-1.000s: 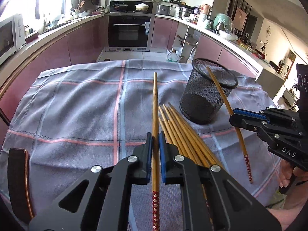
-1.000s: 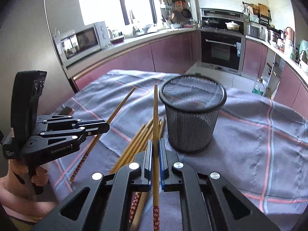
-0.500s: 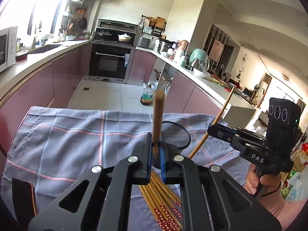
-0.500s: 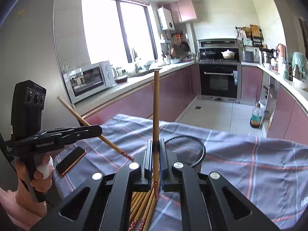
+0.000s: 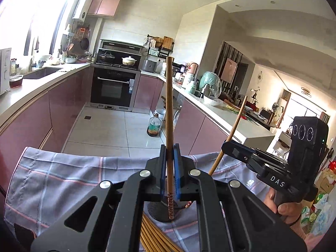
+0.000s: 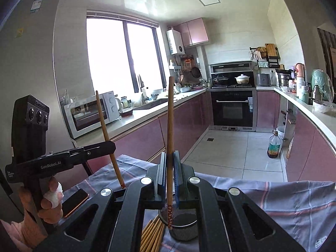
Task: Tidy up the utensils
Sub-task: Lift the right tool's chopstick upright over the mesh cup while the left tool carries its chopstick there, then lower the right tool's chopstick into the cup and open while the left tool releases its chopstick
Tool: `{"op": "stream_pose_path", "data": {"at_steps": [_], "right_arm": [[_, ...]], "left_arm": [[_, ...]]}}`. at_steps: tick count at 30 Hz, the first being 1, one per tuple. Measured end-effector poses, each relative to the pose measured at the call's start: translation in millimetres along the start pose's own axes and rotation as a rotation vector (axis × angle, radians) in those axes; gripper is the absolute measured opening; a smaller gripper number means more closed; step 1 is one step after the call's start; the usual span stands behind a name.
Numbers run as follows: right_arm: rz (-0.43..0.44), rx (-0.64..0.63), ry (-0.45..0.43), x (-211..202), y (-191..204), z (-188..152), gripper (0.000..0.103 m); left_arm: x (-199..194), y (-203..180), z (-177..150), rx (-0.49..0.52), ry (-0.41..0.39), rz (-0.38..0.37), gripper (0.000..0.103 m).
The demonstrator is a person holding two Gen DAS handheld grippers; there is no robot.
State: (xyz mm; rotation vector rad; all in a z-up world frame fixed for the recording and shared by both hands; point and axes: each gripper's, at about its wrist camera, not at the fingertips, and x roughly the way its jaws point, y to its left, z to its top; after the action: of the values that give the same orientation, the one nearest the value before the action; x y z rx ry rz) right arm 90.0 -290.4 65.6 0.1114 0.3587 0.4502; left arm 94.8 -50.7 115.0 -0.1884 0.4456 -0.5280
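Chopsticks are standing upright in both of my claws over a kitchen worktop draped in a grey checked cloth [image 5: 63, 180]. My left claw [image 5: 169, 174] is clenching one wooden chopstick [image 5: 169, 113] between its blue pads, the plain end pointing up and the red patterned tip hanging down over the black mesh holder [image 5: 161, 214], whose rim is showing just below the claw. My right claw [image 6: 169, 176] is gripping a second chopstick [image 6: 170, 126] the same way, its red patterned tip dangling at the mouth of the holder [image 6: 184, 229]; whether either tip is touching the mesh I cannot tell.

Seen from the left wrist, the right claw [image 5: 225, 145] is hovering to the right with its chopstick [image 5: 235, 130] tilted, the top leaning right and the lower end dropping toward the holder. Seen from the right wrist, the left claw [image 6: 111, 146] is sitting to the left, its chopstick [image 6: 105, 130] leaning left at the top.

Loose chopsticks [image 6: 152, 233] are lying bundled on the cloth [image 6: 273, 199] just left of the holder, also showing in the left wrist view [image 5: 151, 237]. A phone [image 6: 74, 201] with a copper-coloured edge is lying on the cloth at the near left, beside my left hand [image 6: 50, 201].
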Motion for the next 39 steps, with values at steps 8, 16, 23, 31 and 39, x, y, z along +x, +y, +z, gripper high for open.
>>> {"op": "stream_pose_path", "data": {"at_steps": [8,16,23,31,39], "right_arm": [[-0.024,0.026,0.015,22.4,-15.9,-0.5,0.005],[-0.035,0.037,0.163,65.6,-24.4,-26.9,0.005],[-0.037,0.077,0.264,94.0,-36.6,-44.2,0.005],[-0.052,0.107,0.289,107.0,-42.3,-41.8,0.007],[-0.090,0.124,0.285,112.1,-44.0,-46.1,0.010]], "left_arm": [[33.5,-15.7,12.0,0.009,0.032,0.026,0.007],[91.0,-16.0,-14.5,0.036,0.194,0.039,0.007],[130.1,5.3,-42.1,0.048,0.286,0.050,0.007],[152.9,21.8,-50.2,0.042,0.310,0.054,0.008],[172.7,41.1,-51.1,0.004,0.312,0.063,0.021]]}}
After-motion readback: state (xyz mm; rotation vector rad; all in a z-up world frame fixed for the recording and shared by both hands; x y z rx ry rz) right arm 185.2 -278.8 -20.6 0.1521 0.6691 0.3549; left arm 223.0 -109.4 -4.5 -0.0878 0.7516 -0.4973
